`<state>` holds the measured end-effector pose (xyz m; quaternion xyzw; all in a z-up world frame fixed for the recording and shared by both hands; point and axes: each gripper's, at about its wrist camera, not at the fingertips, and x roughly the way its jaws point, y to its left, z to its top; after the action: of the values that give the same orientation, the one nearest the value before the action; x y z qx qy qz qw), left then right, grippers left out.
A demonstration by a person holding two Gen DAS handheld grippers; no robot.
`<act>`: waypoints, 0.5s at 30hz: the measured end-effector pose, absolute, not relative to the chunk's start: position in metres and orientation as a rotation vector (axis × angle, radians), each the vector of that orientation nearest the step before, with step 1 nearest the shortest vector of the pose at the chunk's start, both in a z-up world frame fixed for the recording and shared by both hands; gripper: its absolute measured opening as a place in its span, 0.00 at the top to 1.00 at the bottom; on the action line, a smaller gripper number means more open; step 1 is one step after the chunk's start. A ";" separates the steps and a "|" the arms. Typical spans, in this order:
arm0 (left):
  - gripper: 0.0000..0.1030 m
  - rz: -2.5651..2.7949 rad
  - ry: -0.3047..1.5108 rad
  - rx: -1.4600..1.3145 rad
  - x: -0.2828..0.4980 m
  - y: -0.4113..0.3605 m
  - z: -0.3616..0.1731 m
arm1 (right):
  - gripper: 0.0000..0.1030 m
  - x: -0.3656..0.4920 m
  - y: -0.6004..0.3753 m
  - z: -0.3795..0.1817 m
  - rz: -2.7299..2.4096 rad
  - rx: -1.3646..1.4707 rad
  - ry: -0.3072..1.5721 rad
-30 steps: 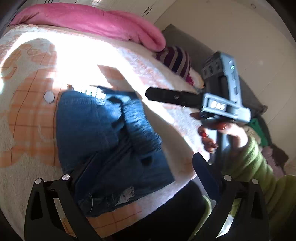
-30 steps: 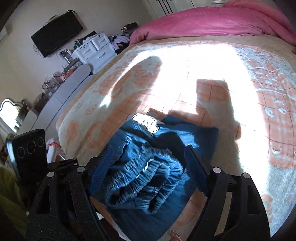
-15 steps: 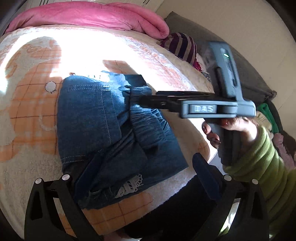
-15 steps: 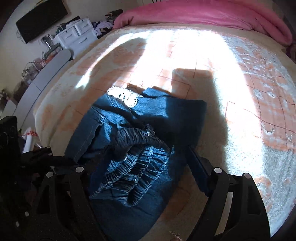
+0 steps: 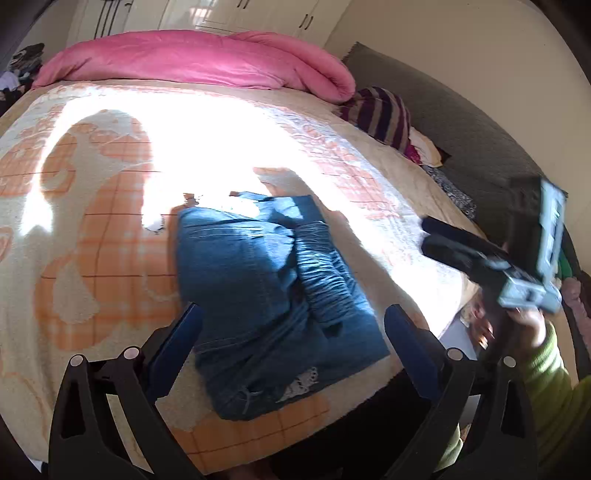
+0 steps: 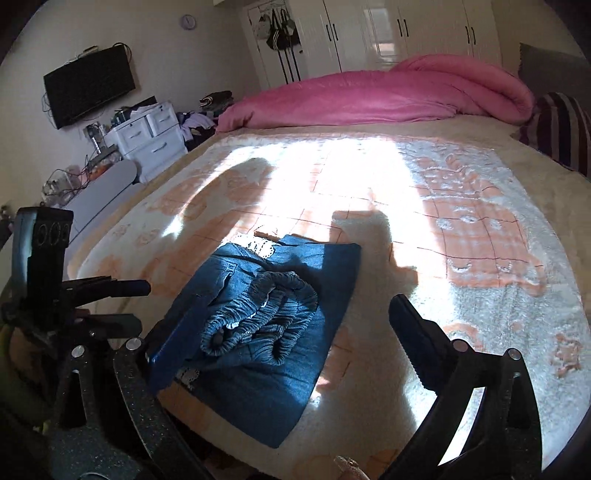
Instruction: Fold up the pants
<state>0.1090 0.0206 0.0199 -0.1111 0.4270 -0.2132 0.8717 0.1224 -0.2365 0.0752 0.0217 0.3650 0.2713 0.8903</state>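
Both wrist views look down from the bed's [image 5: 110, 229] near edge, close above the shared jeans [image 5: 273, 295] [image 6: 273, 317].

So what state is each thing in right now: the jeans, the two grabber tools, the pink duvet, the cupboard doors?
Jeans: folded into a compact stack on the blanket, elastic waistband bunched on top.
Left gripper: open, holding nothing.
Right gripper: open, holding nothing.
Pink duvet: rolled up along the bed's far side.
Wardrobe doors: shut.
TV: dark.

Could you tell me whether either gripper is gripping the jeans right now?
No, the folded jeans lie free on the blanket, both grippers' jaws open.
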 end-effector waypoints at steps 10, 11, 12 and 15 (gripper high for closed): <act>0.04 -0.360 0.881 -0.209 0.119 0.041 0.023 | 0.09 0.070 -0.219 0.072 0.583 -0.097 0.712; 0.04 -0.346 0.890 -0.208 0.124 0.045 0.022 | 0.09 0.064 -0.213 0.071 0.593 -0.130 0.708; 0.04 -0.335 0.895 -0.210 0.127 0.048 0.022 | 0.09 0.060 -0.208 0.070 0.609 -0.154 0.706; 0.04 -0.305 0.907 -0.227 0.143 0.060 0.022 | 0.09 0.048 -0.186 0.067 0.660 -0.253 0.693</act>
<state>0.1427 0.0601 0.0217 -0.1089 0.4355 -0.1465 0.8815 0.0476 -0.1859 0.0669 -0.1215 0.3325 0.3165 0.8801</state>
